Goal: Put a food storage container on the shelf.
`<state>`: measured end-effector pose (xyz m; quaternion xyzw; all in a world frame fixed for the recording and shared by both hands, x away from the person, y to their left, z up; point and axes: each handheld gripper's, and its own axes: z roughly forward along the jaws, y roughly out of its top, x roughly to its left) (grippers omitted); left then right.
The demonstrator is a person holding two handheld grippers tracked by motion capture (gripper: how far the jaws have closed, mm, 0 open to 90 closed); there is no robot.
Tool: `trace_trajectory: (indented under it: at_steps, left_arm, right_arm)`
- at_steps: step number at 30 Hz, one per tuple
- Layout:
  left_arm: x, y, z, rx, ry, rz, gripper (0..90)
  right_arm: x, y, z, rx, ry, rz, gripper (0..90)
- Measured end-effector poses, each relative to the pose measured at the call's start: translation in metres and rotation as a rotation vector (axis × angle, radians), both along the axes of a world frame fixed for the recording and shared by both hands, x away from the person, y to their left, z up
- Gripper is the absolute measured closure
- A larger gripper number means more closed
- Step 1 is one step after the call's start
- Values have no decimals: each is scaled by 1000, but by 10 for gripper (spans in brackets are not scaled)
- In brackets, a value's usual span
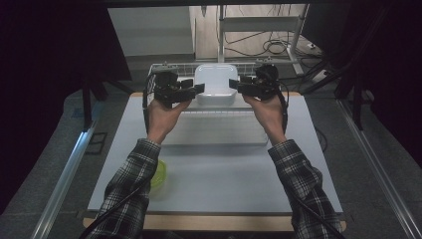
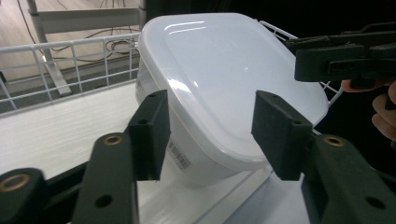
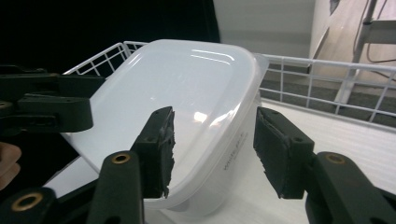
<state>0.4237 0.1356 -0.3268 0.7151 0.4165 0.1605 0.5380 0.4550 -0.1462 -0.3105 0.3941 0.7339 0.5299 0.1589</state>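
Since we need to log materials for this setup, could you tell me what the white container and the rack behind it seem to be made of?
The white container looks like glossy, slightly translucent plastic: light streaks reflect off its smooth rounded top, and a barcode sticker sits on its side. The rack appears to be thin metal wire with a white coating, judging by its welded-looking grid; the coating type is unclear.
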Motion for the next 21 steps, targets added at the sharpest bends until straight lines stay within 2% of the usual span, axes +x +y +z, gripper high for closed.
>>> trace_trajectory:
  at_steps: [3,9,13,16,21]
  left_arm:
    - [0,0,-1,0,-6,4,427]
    - [6,-2,-1,15,-42,51,400]
    - [9,-1,-3,4,-39,63,366]
    - [8,0,-2,8,-41,69,357]
    - [-1,4,-1,10,-47,51,334]
  right_arm:
    - [0,1,0,-7,-11,-9,466]
    - [1,0,-3,-7,-26,-31,452]
    - [1,0,-3,-17,-32,-27,427]
    - [0,-3,-2,-15,-37,-20,411]
    - [-6,-6,-2,-11,-43,-1,383]
